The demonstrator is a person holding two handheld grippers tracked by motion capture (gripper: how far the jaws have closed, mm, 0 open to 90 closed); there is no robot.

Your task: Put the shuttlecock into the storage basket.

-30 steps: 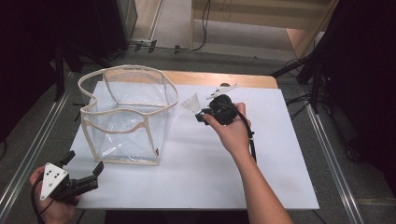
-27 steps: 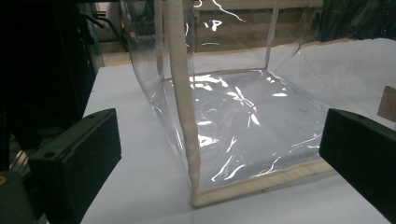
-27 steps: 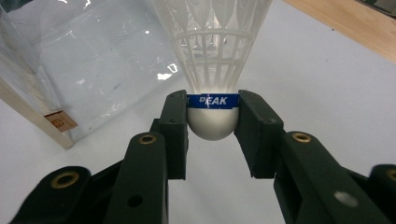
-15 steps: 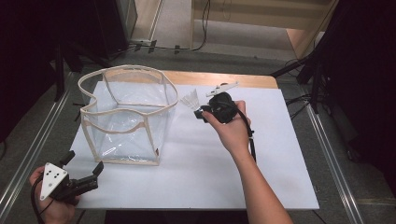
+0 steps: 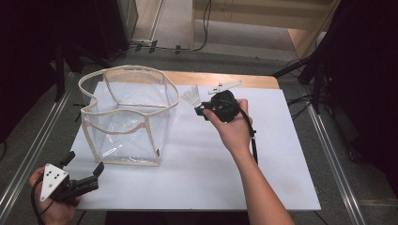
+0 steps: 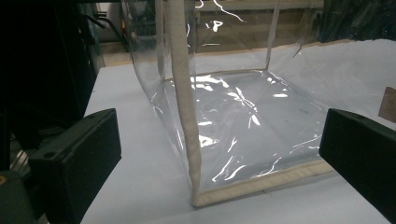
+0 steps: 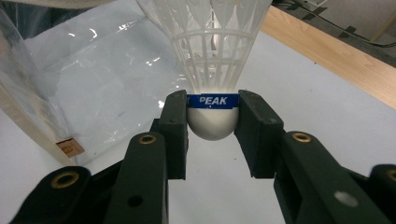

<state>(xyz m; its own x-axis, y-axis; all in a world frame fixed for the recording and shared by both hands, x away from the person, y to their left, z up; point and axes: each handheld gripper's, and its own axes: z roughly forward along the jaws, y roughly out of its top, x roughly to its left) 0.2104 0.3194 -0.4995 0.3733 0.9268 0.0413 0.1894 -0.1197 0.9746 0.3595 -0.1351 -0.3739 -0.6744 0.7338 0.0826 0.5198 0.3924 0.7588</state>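
While the right hand (image 5: 232, 129) reaches forward, its tool (image 7: 212, 116) clamps the shuttlecock (image 7: 210, 56).

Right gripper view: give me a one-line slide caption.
Right tool clamps the rounded white cork of a white plastic shuttlecock, blue PEAK band showing, beside the clear plastic bag with beige trim.

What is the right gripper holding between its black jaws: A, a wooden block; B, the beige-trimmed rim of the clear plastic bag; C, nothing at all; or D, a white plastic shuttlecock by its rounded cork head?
D: in the right gripper view, the right gripper has its jaws pressed on either side of the white plastic shuttlecock, at its rounded head with the blue band.
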